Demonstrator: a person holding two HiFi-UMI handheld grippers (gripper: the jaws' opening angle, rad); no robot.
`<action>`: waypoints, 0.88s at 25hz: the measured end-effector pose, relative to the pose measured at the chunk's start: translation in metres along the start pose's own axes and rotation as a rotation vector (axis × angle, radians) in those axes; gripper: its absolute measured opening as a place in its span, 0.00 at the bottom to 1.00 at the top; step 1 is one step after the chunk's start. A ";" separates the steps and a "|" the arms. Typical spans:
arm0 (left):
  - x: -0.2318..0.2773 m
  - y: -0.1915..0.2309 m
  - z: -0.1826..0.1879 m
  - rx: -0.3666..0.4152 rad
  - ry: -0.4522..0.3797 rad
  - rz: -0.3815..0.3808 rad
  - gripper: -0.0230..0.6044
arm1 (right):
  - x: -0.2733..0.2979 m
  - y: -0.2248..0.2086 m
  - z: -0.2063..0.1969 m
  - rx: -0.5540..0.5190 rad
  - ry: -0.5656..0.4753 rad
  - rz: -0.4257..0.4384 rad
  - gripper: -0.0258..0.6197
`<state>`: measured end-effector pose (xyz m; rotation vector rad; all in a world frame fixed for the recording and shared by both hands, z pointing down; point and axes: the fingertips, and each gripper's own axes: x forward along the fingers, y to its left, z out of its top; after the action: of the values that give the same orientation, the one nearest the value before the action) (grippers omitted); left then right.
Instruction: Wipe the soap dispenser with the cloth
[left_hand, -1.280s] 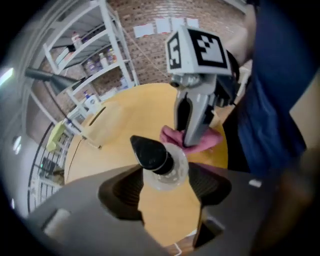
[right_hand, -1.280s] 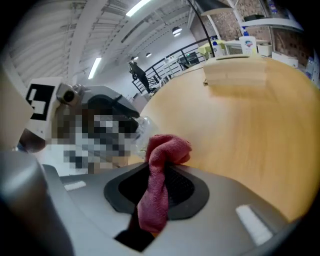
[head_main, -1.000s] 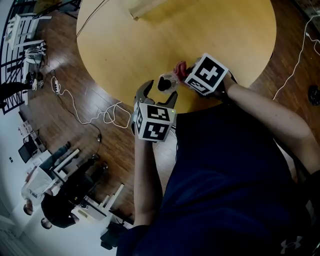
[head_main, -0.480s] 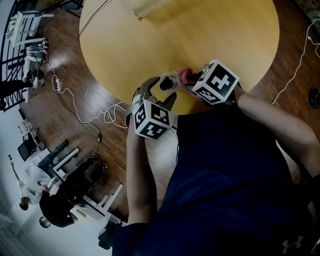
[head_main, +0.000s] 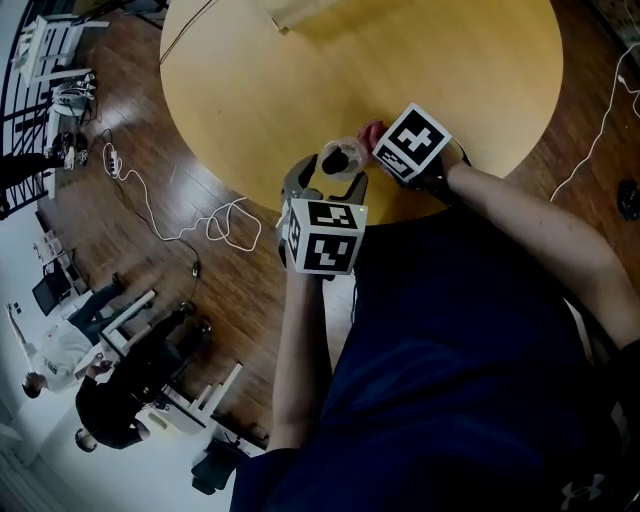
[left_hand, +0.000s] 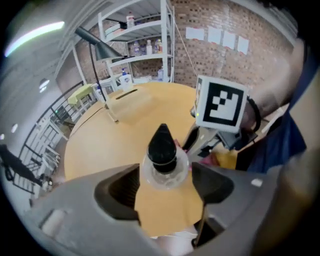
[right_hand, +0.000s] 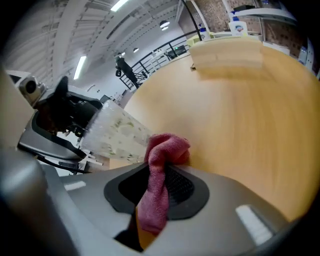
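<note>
Clear, black-topped soap dispenser beside pinkish-red cloth.

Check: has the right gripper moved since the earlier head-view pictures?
Yes. The right gripper has moved farther in over the table, away from its near edge, where it sat half a second ago.

Open workshop room with brick walling, timber flooring and industrial ceiling lighting.
A round light-wood table stands on a dark brown plank floor, across which a loose white cable trails. Beyond the table, a white metal shelving unit stocked with bottles and a black cone-shaded lamp stand before a red brick wall bearing white paper sheets. A black metal railing borders one side. Long ceiling strip lights are lit.
</note>
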<state>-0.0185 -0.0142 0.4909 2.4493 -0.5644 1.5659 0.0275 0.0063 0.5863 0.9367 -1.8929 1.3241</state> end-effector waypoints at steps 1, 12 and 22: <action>0.003 0.000 -0.003 0.032 0.022 0.010 0.56 | 0.004 -0.001 -0.002 0.009 0.011 -0.006 0.18; 0.001 0.000 -0.008 0.517 0.062 -0.125 0.53 | -0.071 0.066 0.023 -0.063 -0.150 0.157 0.18; 0.002 0.004 -0.005 0.068 0.062 -0.029 0.53 | 0.003 0.004 0.002 0.038 0.003 0.031 0.18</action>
<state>-0.0237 -0.0163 0.4941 2.4366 -0.4709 1.6694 0.0223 0.0043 0.5863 0.9273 -1.8929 1.3830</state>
